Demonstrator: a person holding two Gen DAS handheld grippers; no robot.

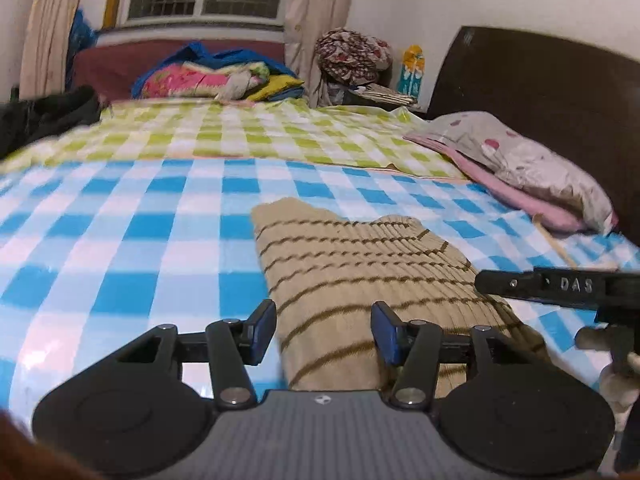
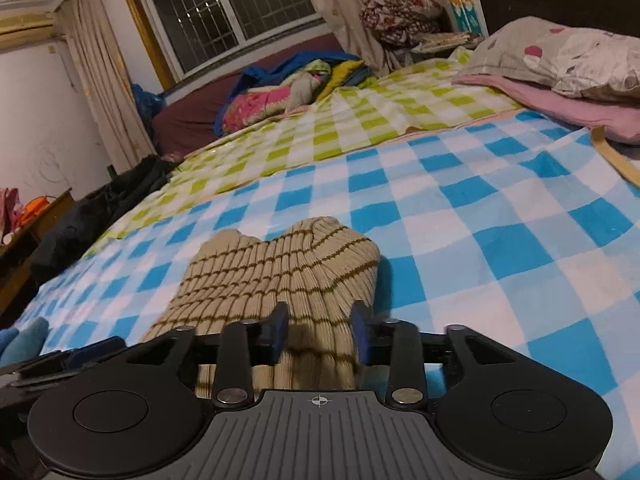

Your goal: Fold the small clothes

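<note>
Blue-and-white checked bedsheet [image 1: 120,248] covers the bed, and a beige knit garment with brown stripes [image 1: 360,272] lies folded on it. Left claw [image 1: 323,332] and right claw [image 2: 319,336] are both spread — each just above the garment (neither pinching it).

Sweater [image 2: 280,276] lies on bed [image 2: 480,220] (pillows [image 2: 560,60] behind, right).

The knitted garment [image 2: 280,276] is beige with thin brown stripes. The bed sheet [image 2: 460,220] is blue-and-white checked, the far sheet [image 2: 340,128] green-and-white checked, each claw [image 1: 323,332] blue-padded.
</note>
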